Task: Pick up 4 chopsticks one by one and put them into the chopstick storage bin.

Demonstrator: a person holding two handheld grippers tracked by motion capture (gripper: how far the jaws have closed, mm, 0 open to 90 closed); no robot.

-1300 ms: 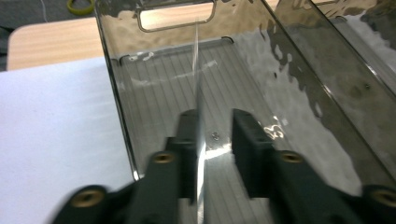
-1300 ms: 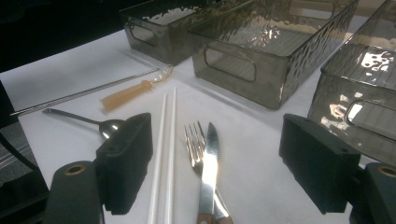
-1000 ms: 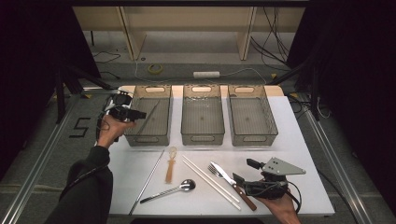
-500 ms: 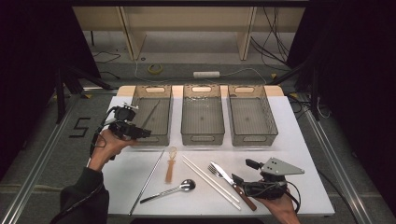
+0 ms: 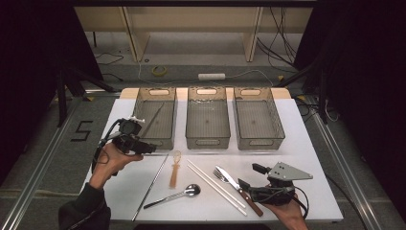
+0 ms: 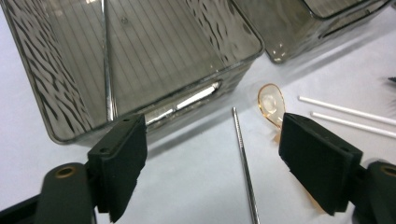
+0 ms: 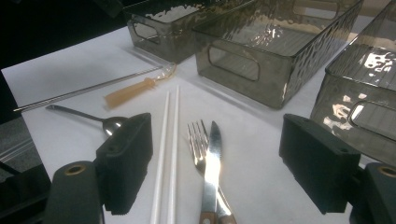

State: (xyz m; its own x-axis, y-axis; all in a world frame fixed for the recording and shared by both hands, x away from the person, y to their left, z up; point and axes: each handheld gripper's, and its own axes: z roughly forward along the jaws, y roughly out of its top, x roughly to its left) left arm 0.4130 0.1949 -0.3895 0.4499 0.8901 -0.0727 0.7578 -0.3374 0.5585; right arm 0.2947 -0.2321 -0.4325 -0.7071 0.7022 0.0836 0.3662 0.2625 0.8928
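Left gripper [image 5: 143, 148] spread and empty, jaws just opened, beside left bin [image 5: 155, 117] holding one metal rod [image 5: 154, 119].
Second metal rod [image 6: 244, 163] on counter [image 5: 306, 143] ahead; amber spoon [image 6: 272, 103] alongside. Right gripper [image 7: 215, 163] spread over fork [image 7: 198, 140], knife [image 7: 212, 158], white chopsticks [image 7: 168, 140].

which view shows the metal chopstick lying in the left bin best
The left gripper view: the metal chopstick runs lengthwise through the left bin, close and sharp. The high view shows it as a thin diagonal line. In the right gripper view the bin is far off, its inside unclear.
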